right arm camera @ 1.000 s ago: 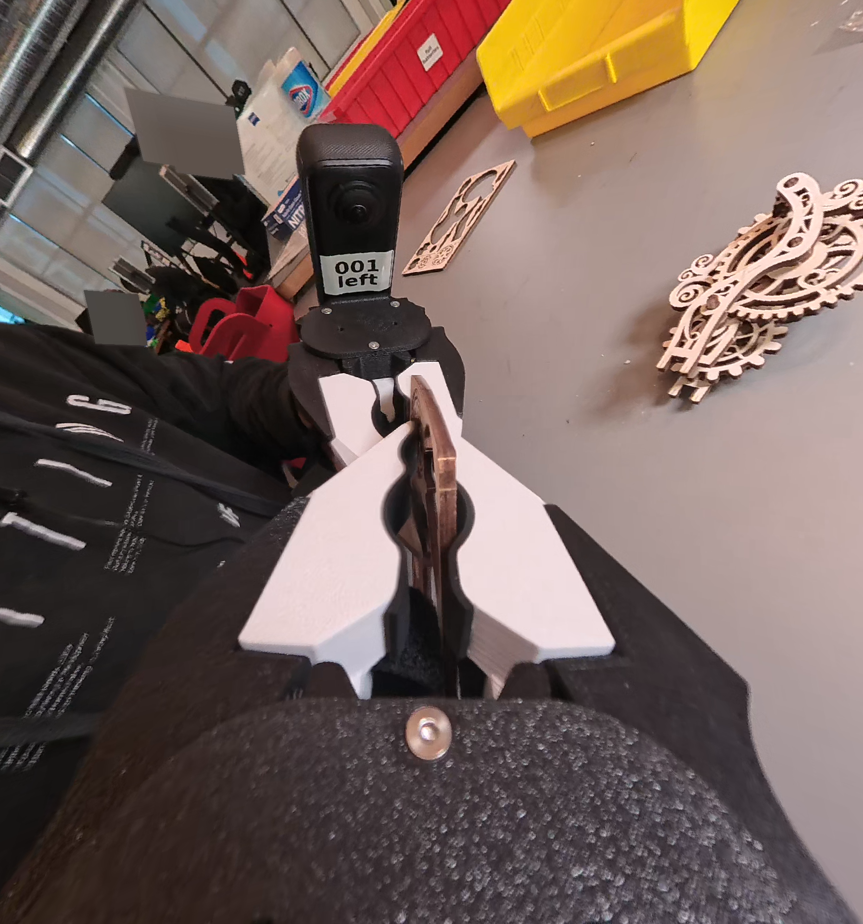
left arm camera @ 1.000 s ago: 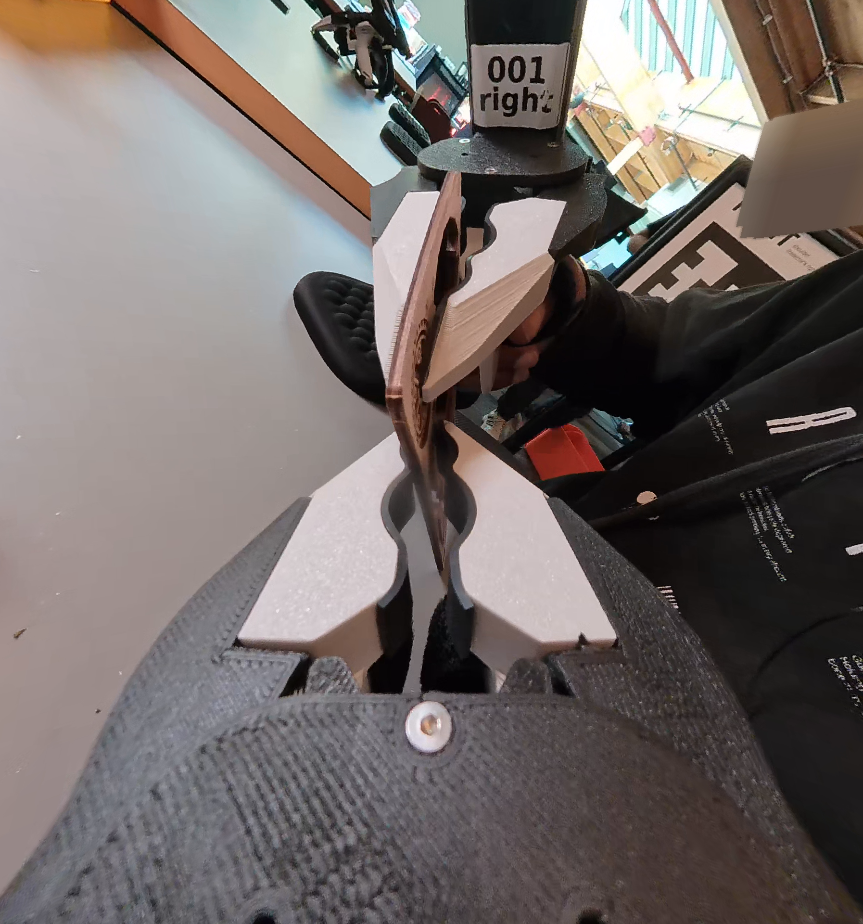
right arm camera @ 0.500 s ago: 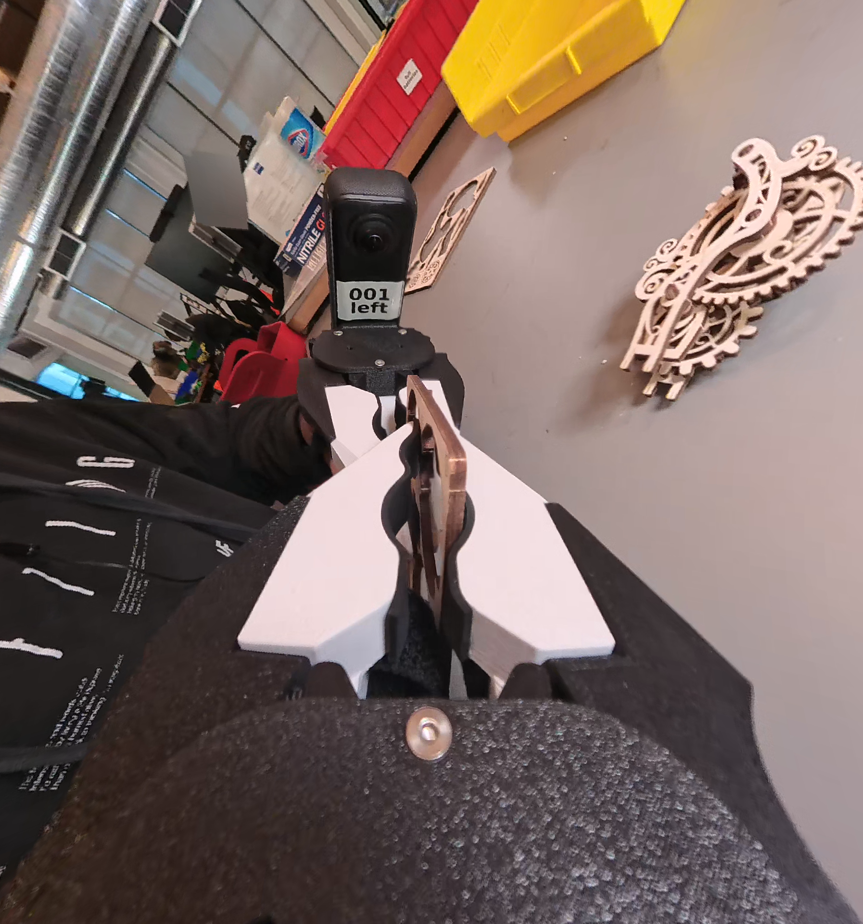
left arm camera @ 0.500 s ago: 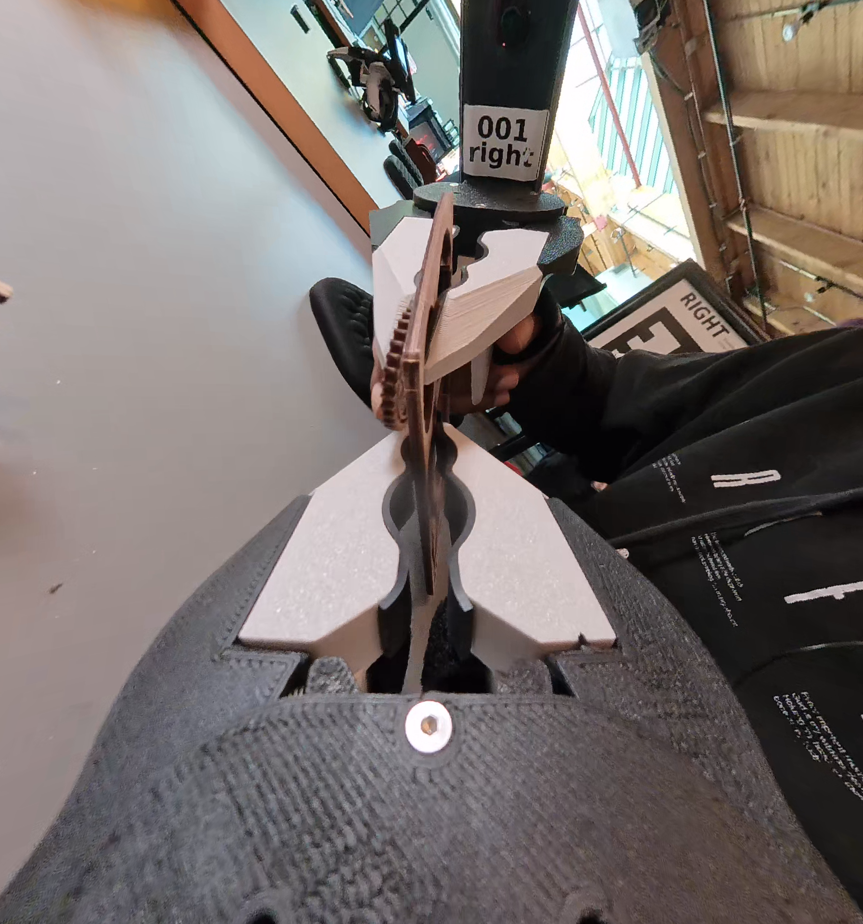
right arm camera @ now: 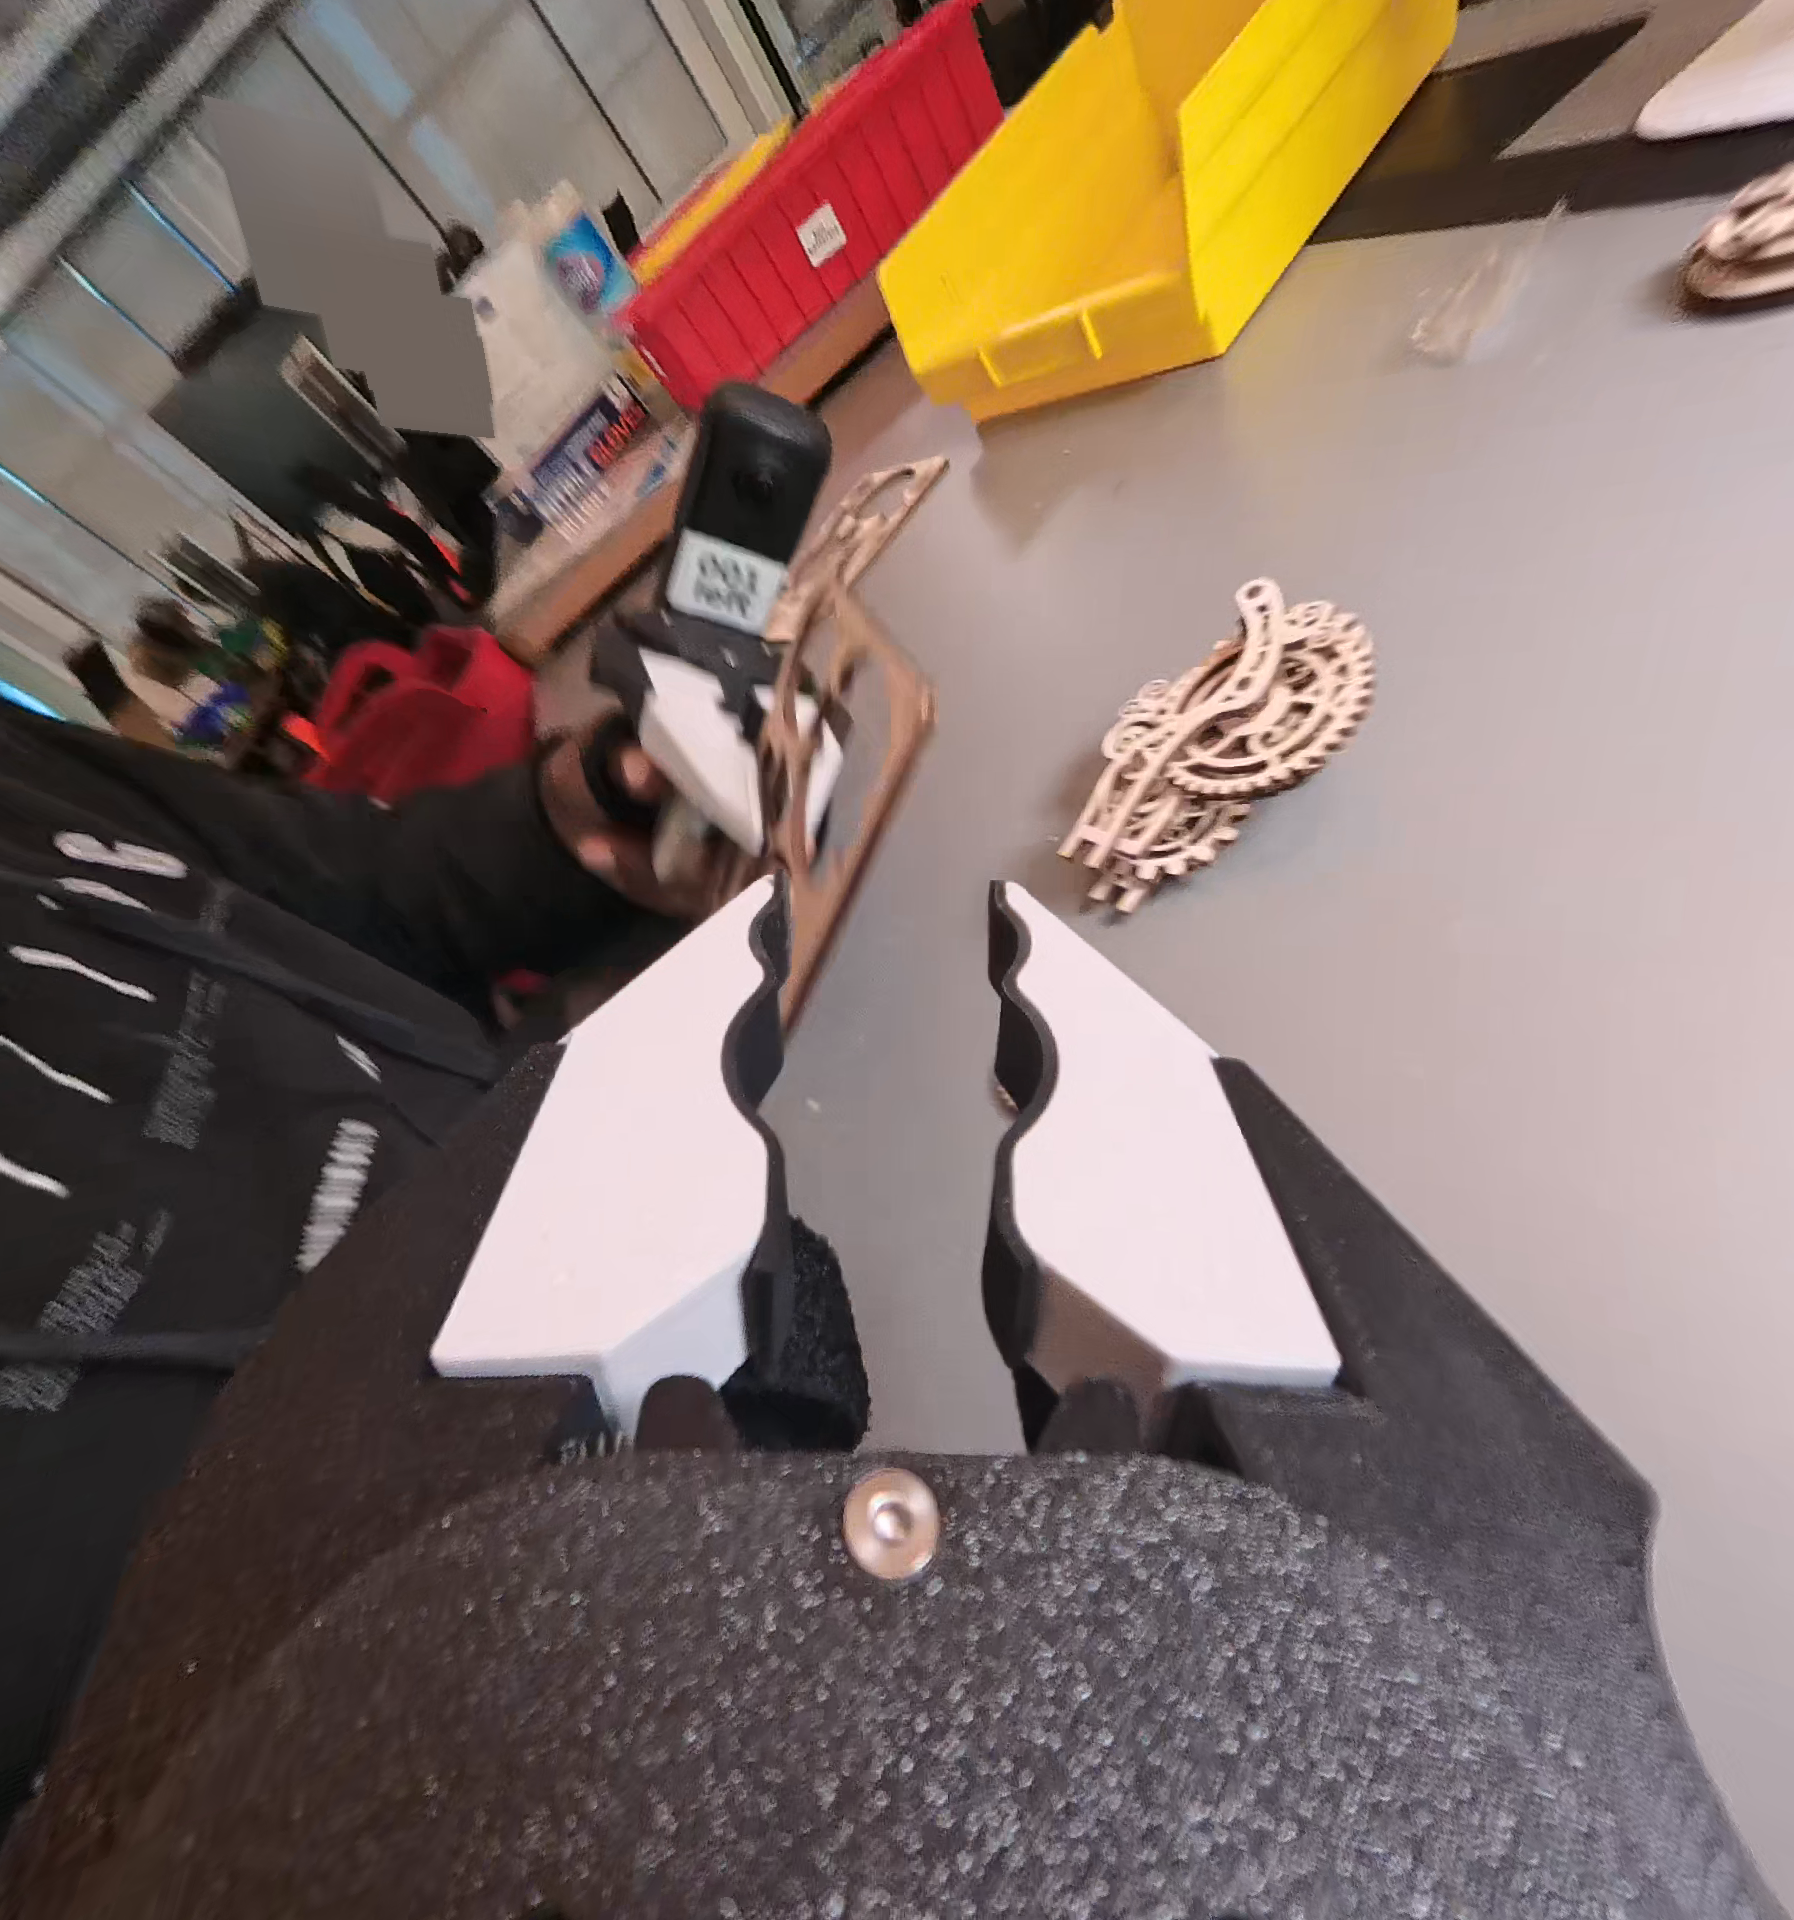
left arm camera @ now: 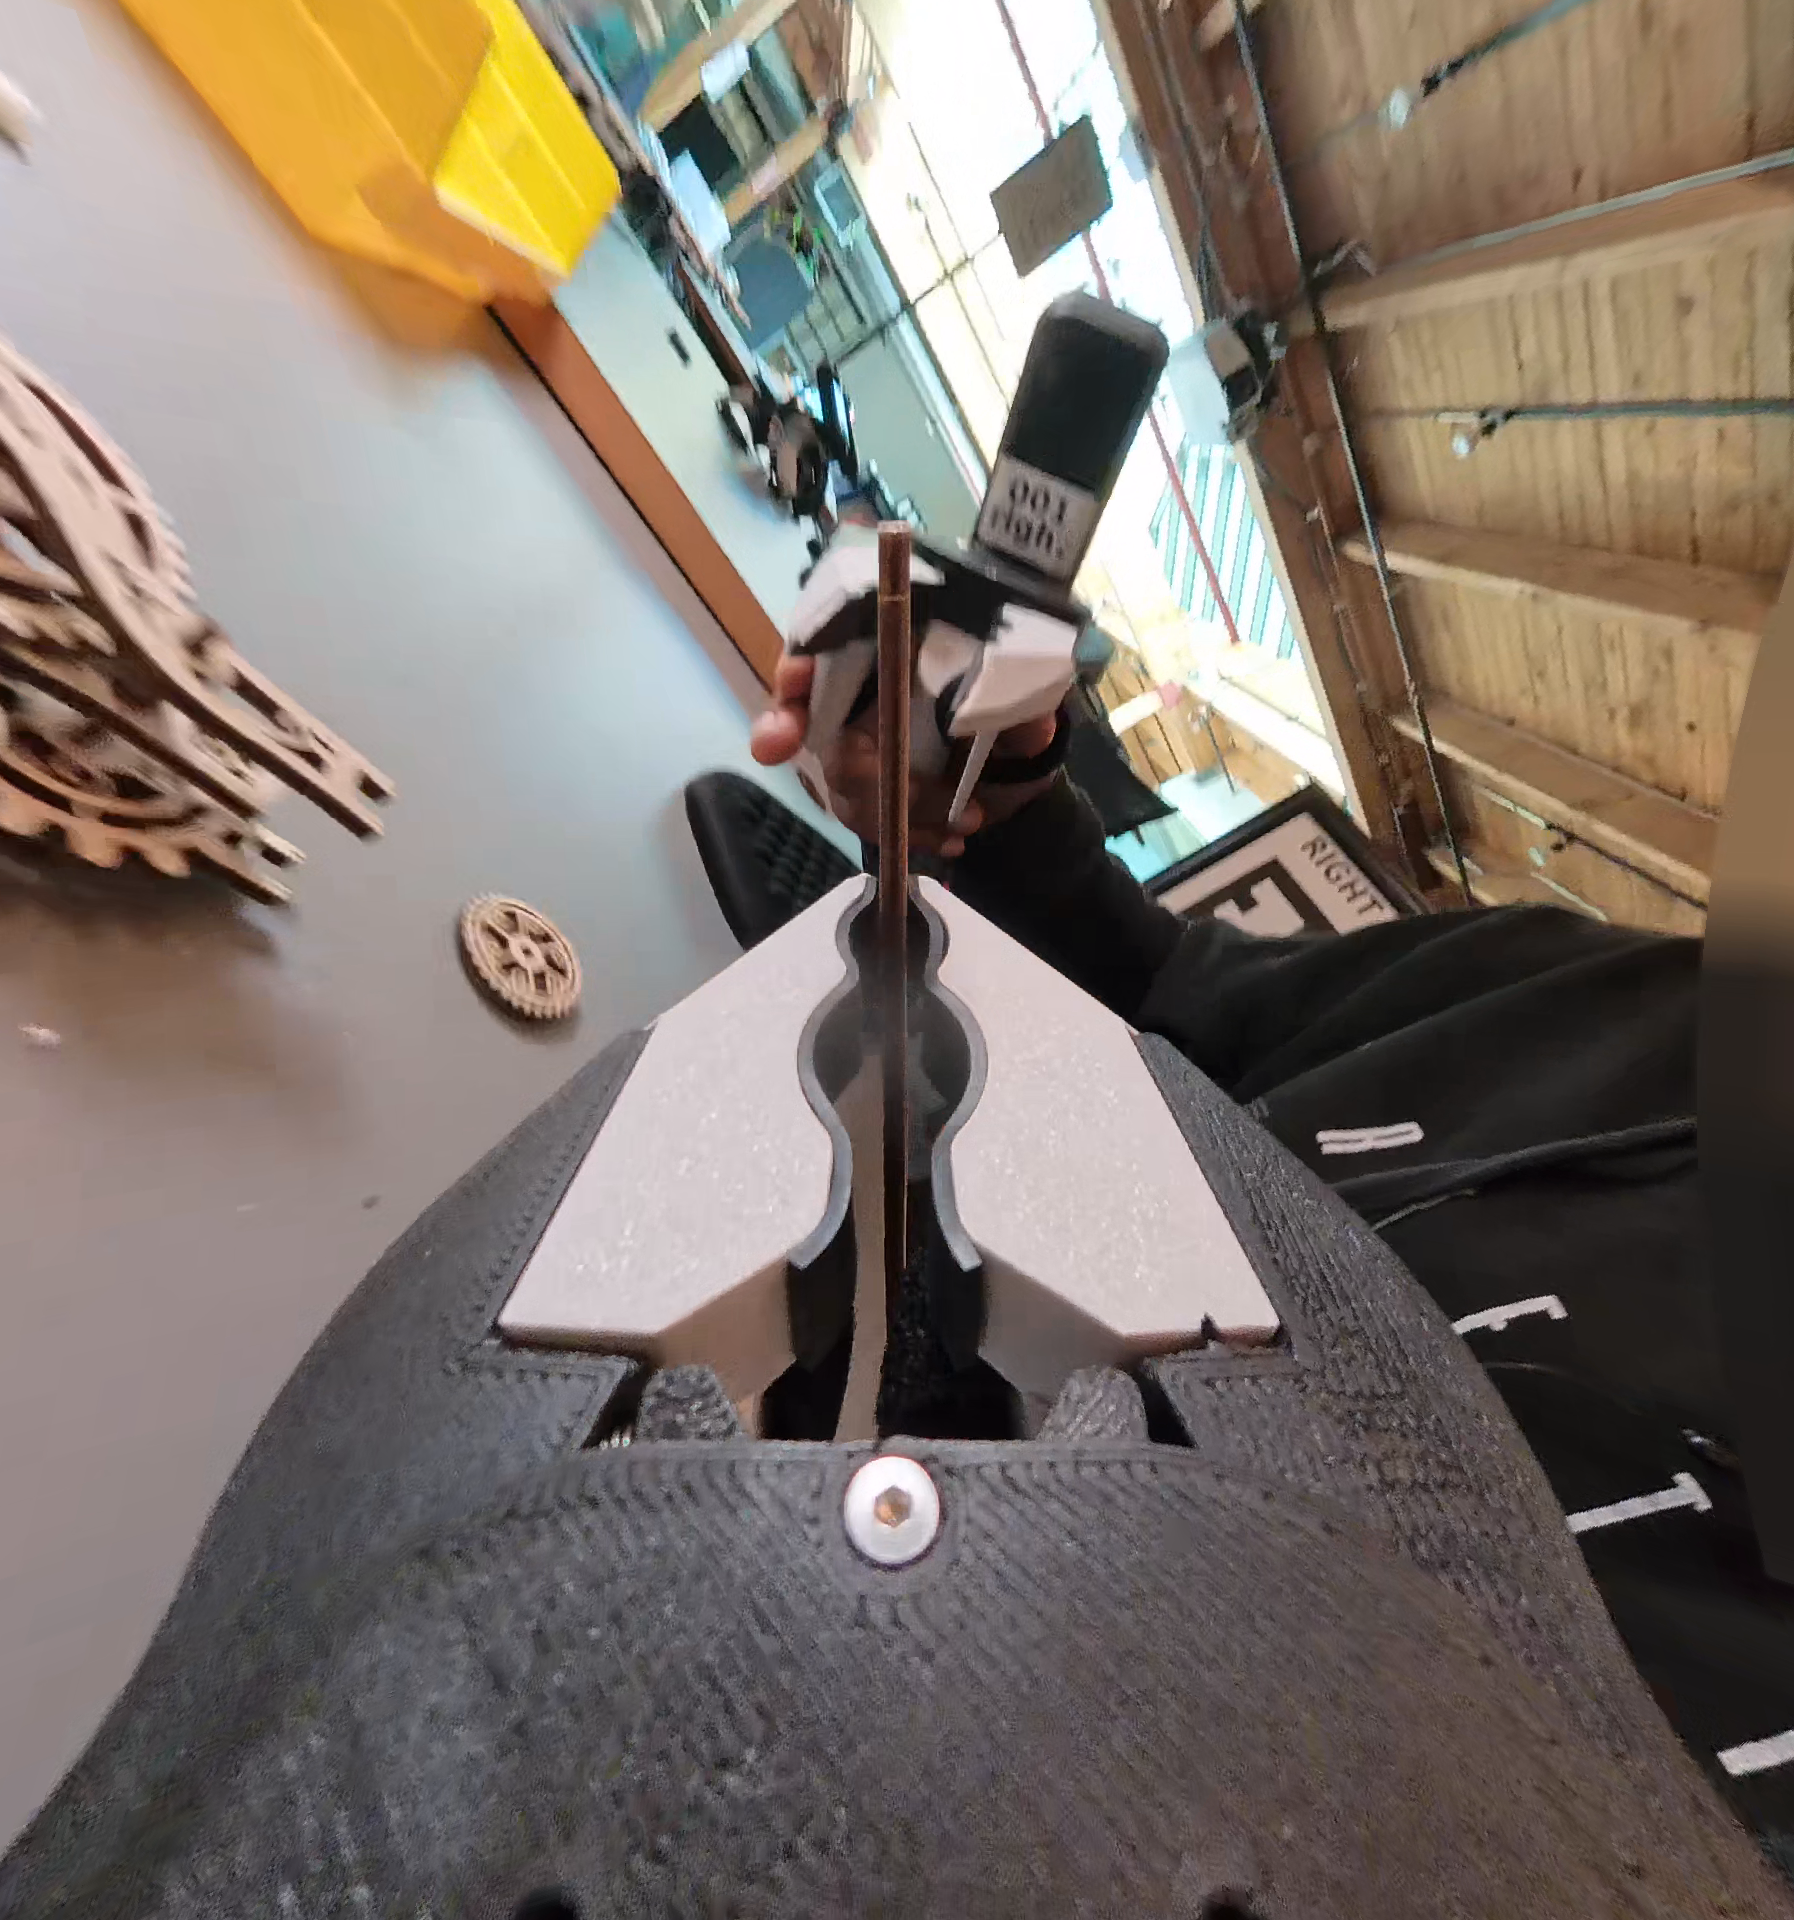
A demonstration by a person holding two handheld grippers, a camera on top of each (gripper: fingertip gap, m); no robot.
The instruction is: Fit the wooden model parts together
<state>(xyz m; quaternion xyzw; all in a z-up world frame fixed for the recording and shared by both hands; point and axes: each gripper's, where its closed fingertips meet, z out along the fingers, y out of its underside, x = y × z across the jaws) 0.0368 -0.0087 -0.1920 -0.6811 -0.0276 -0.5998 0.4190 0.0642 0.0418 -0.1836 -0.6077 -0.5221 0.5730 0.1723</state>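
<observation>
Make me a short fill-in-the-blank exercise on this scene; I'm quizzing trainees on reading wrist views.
1. The left tool is shut on a thin wooden ____ seen edge-on.
2. The right tool has its fingers ____, with nothing between them.
3. A small loose wooden ____ lies flat on the grey table, beside the left tool.
4. Next to the red bin at the table's far edge stands a ____ bin.

Missing words: panel; open; gear; yellow

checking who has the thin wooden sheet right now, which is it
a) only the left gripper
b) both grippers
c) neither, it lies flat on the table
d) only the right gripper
a: the left gripper is closed on the thin wooden sheet, seen edge-on, while the right gripper stands open with only grey table showing between its fingers.
</observation>
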